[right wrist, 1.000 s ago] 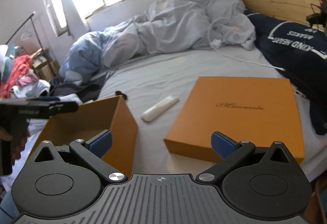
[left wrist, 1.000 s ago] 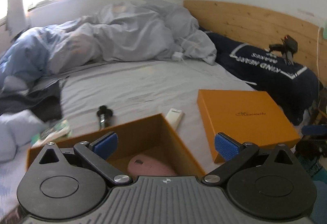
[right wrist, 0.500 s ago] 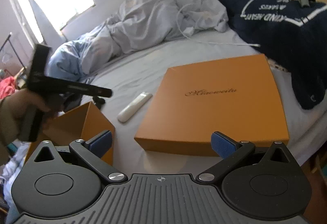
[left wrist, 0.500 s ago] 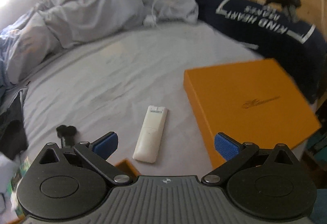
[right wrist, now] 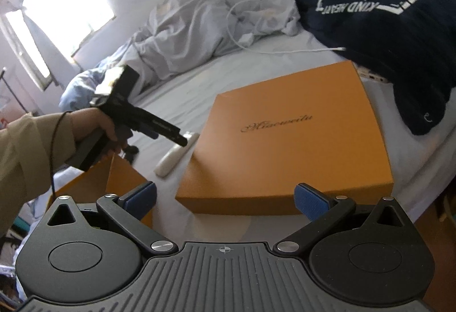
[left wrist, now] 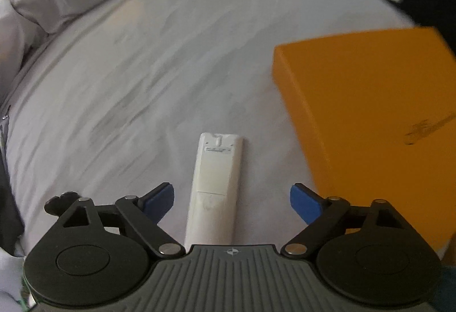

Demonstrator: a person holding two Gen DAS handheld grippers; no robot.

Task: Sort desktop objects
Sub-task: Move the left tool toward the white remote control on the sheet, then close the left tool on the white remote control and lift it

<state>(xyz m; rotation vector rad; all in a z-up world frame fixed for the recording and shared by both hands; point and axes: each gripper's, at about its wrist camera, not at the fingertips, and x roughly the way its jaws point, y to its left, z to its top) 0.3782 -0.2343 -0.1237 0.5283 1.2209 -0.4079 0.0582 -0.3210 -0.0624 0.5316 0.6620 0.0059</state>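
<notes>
A white remote (left wrist: pixel 215 186) lies lengthwise on the grey bed sheet, between the open jaws of my left gripper (left wrist: pixel 231 198), which hovers over its near end without touching it. The remote also shows in the right wrist view (right wrist: pixel 174 159), with the left gripper's tip (right wrist: pixel 182 141) just above it. The orange box lid (left wrist: pixel 370 118) lies right of the remote. My right gripper (right wrist: pixel 225 198) is open and empty, above the lid's near edge (right wrist: pixel 285 198). The open orange box (right wrist: pixel 122 181) stands at the left.
A small black object (left wrist: pixel 61 199) lies on the sheet left of the left gripper. A crumpled grey duvet (right wrist: pixel 205 35) and a white cable (right wrist: pixel 285 51) lie at the back. A navy pillow (right wrist: pixel 384 35) rests at the right, against the wooden headboard.
My left gripper moved forward from above the open box and came down over the remote. My right gripper swung right and nearer to the lid. Both stayed open.
</notes>
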